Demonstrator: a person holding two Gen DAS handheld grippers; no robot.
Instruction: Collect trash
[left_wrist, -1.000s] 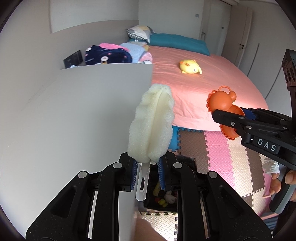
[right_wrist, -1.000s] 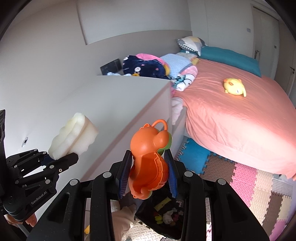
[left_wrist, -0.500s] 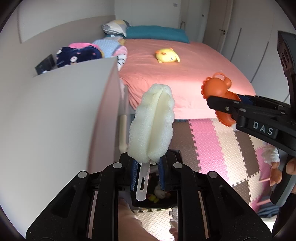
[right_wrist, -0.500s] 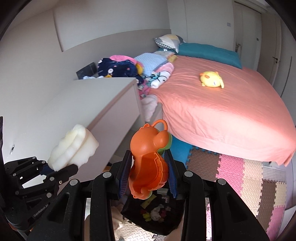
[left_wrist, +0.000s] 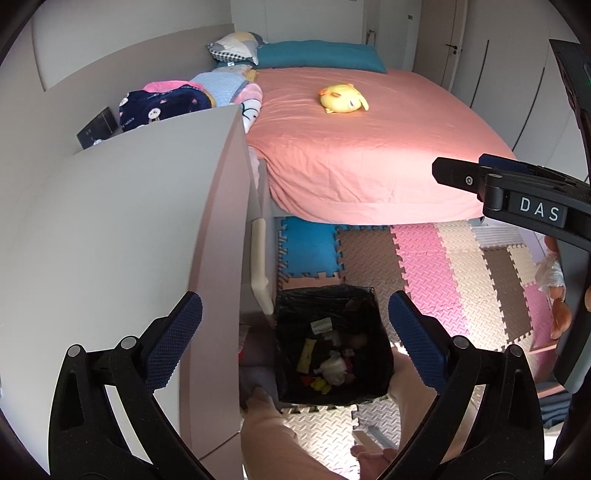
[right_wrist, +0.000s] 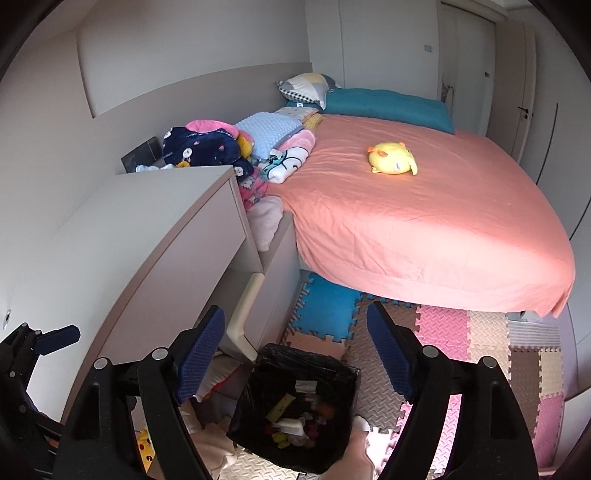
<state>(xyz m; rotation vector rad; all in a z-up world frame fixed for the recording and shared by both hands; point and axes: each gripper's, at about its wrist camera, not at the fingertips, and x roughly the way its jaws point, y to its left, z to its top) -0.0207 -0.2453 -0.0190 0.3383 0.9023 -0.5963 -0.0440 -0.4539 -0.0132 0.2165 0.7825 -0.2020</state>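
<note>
A bin with a black liner (left_wrist: 325, 293) stands on the floor below both grippers, with several bits of trash in its bottom. My left gripper (left_wrist: 291, 314) hangs over it, its jaws opening wide with nothing between the blue pads. My right gripper (right_wrist: 295, 317) is also above the bin (right_wrist: 295, 350), its jaws opening and empty. One finger of the right gripper (left_wrist: 454, 175) shows at the right of the left wrist view. I cannot pick out the white foam piece or the orange toy for sure among the trash.
A grey dresser (left_wrist: 129, 221) rises close on the left, right beside the bin. A bed with a pink sheet (left_wrist: 369, 155) and a yellow plush toy (left_wrist: 341, 98) lies beyond. Coloured foam puzzle mats (left_wrist: 424, 258) cover the floor. A person's trouser leg (left_wrist: 280, 435) is below.
Both grippers swung from the dresser to above the bin and opened. The white foam piece has left the left jaws and the orange toy the right jaws.
</note>
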